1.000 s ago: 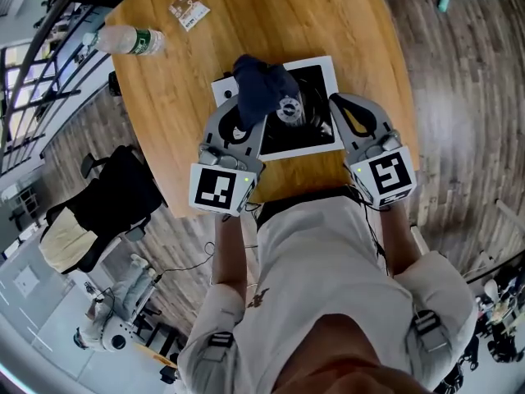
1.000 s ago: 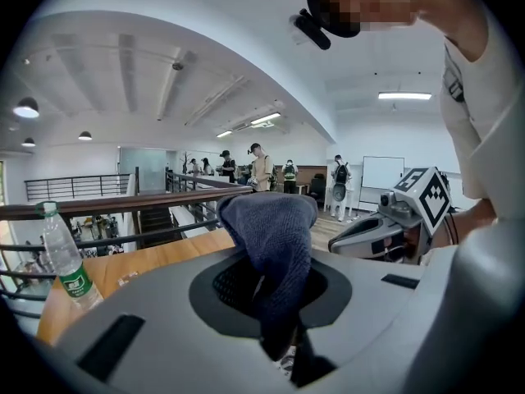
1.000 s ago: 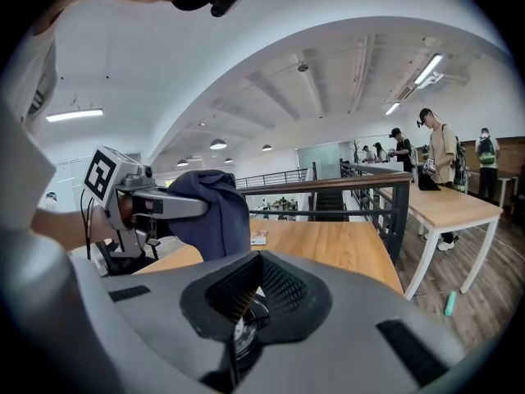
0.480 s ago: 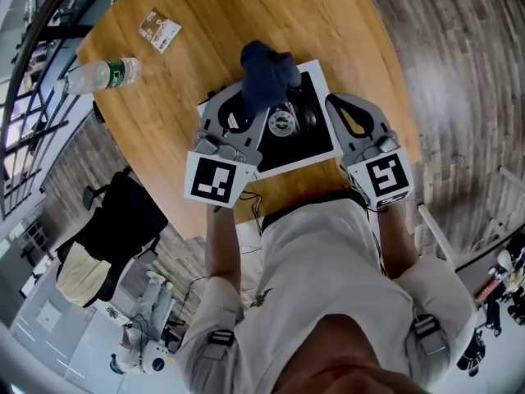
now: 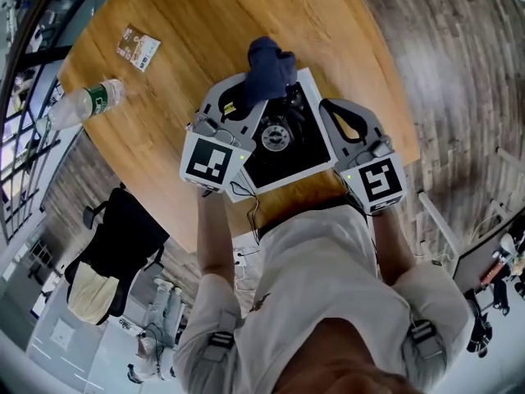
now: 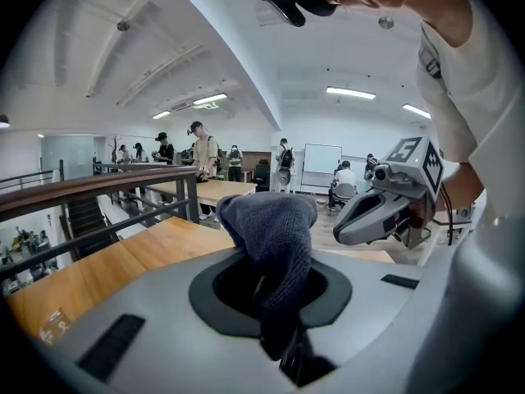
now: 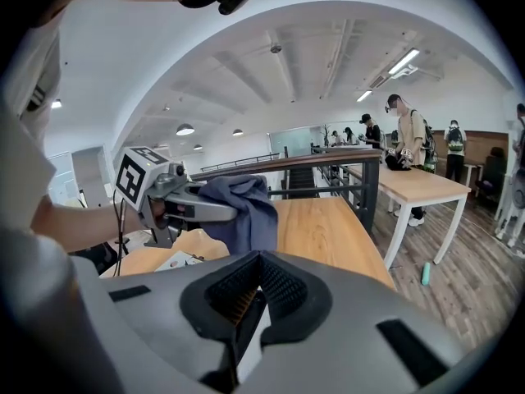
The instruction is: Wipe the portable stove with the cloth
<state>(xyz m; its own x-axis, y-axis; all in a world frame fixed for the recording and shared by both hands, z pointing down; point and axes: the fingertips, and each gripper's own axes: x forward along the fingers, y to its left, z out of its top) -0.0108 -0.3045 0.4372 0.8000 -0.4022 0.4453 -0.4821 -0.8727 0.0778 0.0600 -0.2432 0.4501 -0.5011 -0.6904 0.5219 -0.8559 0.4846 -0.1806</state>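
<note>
— Wooden round surface (image 5: 205, 23), then. Where is the portable stove (image 5: 295, 158)?
— Near the person's edge of it, burner up, between the two tools.
— And the cloth (image 5: 269, 68)?
— Dark blue and bunched, pinched in the left tool (image 5: 244, 107) at the stove's far edge. Whether it touches the stove, I can't tell.
— The right tool (image 5: 328, 109)?
— Jaws together with nothing in them, at the stove's right side.
— Anything else?
— A water bottle (image 5: 80, 105) lying on its side and a small packet (image 5: 138, 46), well off to the left.

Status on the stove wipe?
Left gripper shut on blue cloth, over portable stove, far corner. Right gripper clamps its right edge. Nothing in the way.
</note>
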